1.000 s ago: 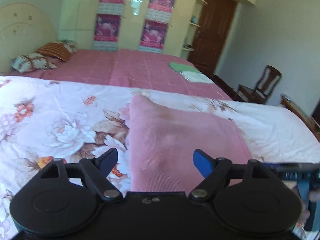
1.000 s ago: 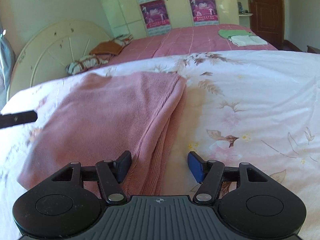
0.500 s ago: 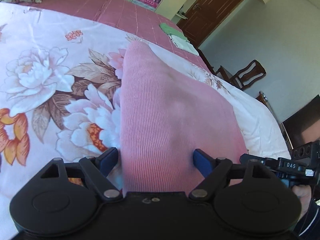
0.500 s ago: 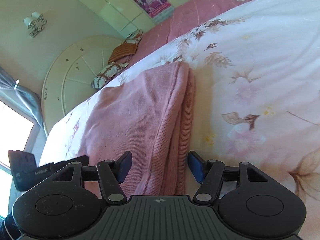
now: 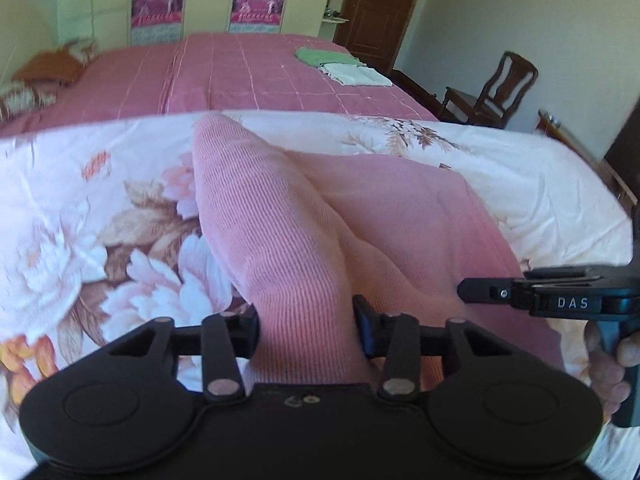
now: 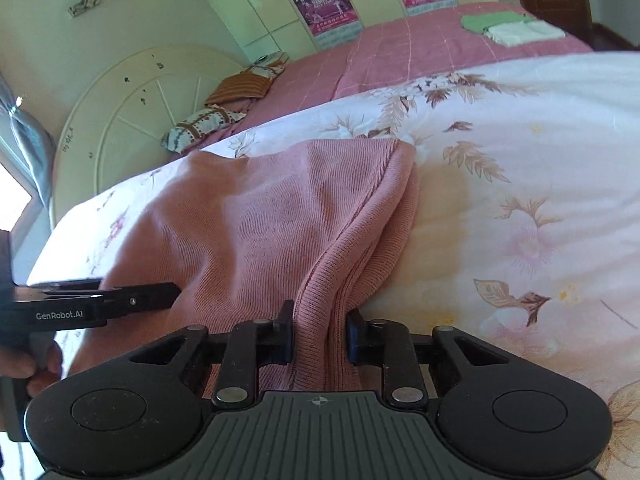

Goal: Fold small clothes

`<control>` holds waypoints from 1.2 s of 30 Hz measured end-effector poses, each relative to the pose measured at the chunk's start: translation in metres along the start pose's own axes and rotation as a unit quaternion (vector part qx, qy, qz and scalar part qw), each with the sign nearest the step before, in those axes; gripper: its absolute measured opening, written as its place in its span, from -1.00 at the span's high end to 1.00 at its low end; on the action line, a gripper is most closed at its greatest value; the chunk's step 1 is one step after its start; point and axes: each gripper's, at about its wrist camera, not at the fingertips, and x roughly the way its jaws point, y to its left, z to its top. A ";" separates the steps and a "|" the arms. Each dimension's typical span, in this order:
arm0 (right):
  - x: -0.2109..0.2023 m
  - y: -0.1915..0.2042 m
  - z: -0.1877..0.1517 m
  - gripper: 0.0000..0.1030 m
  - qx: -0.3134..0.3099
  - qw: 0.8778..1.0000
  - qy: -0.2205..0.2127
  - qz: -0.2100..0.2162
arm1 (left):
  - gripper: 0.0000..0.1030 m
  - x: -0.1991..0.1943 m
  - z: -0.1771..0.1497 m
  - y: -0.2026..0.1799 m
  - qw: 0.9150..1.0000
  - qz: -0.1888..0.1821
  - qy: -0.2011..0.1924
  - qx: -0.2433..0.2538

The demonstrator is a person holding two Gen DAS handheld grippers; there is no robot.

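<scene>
Spread across a floral bed (image 6: pixel 520 184): pink knit (image 6: pixel 256 220), soft, light and limp, likely to sag unless gripped at near corners, long axis running away toward the far pink bed (image 5: pixel 240 76). Clamped on bunched near edge: left gripper (image 5: pixel 306 326) and right gripper (image 6: pixel 319 332), both pinching fabric.

floral sheet (image 5: pixel 100 208), wooden chair (image 5: pixel 496 88), brown door (image 5: pixel 380 8)
</scene>
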 end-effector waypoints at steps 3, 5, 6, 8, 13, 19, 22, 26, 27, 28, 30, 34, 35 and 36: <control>-0.007 0.020 -0.006 0.62 -0.040 0.999 -0.018 -0.028 | 0.34 -0.012 -0.001 -0.008 0.999 0.010 -0.015 0.026; -0.014 0.031 -0.009 0.62 -0.058 0.997 -0.033 -0.037 | 0.36 -0.020 -0.003 -0.010 0.999 0.011 -0.025 0.035; -0.019 0.038 -0.009 0.63 -0.068 0.996 -0.042 -0.040 | 0.37 -0.024 -0.004 -0.010 0.999 0.010 -0.030 0.037; -0.026 0.051 -0.009 0.63 -0.084 0.994 -0.055 -0.046 | 0.37 -0.035 -0.007 -0.009 0.998 0.004 -0.042 0.042; -0.033 0.103 -0.007 0.63 -0.124 0.987 -0.077 -0.061 | 0.37 -0.073 -0.010 0.013 0.996 -0.001 -0.066 0.056; -0.009 0.183 -0.012 0.63 -0.136 0.986 -0.087 -0.040 | 0.37 -0.131 -0.031 0.091 0.996 0.019 -0.072 0.056; 0.019 0.228 -0.023 0.63 -0.139 0.987 -0.079 -0.021 | 0.37 -0.152 -0.049 0.134 0.996 0.033 -0.061 0.052; 0.062 0.276 -0.039 0.63 -0.130 0.990 -0.056 0.015 | 0.37 -0.174 -0.079 0.194 0.998 0.041 -0.050 0.016; 0.071 0.284 -0.043 0.63 -0.129 0.990 -0.050 0.022 | 0.37 -0.176 -0.085 0.204 0.998 0.041 -0.046 0.004; 0.081 0.292 -0.048 0.63 -0.128 0.990 -0.043 0.028 | 0.36 -0.176 -0.093 0.215 0.998 0.040 -0.041 -0.005; 0.098 0.300 -0.056 0.63 -0.124 0.991 -0.025 0.033 | 0.30 -0.170 -0.108 0.232 0.999 0.037 -0.028 -0.018; 0.133 0.277 -0.074 0.63 -0.080 0.996 0.013 0.021 | -0.26 -0.160 -0.125 0.256 0.996 0.023 -0.048 -0.071; 0.133 0.267 -0.078 0.63 -0.063 0.997 0.010 0.031 | -0.32 -0.162 -0.125 0.258 0.996 0.026 -0.051 -0.070; 0.131 0.263 -0.078 0.62 -0.060 0.998 0.007 0.036 | -0.31 -0.169 -0.125 0.263 0.996 0.023 -0.055 -0.071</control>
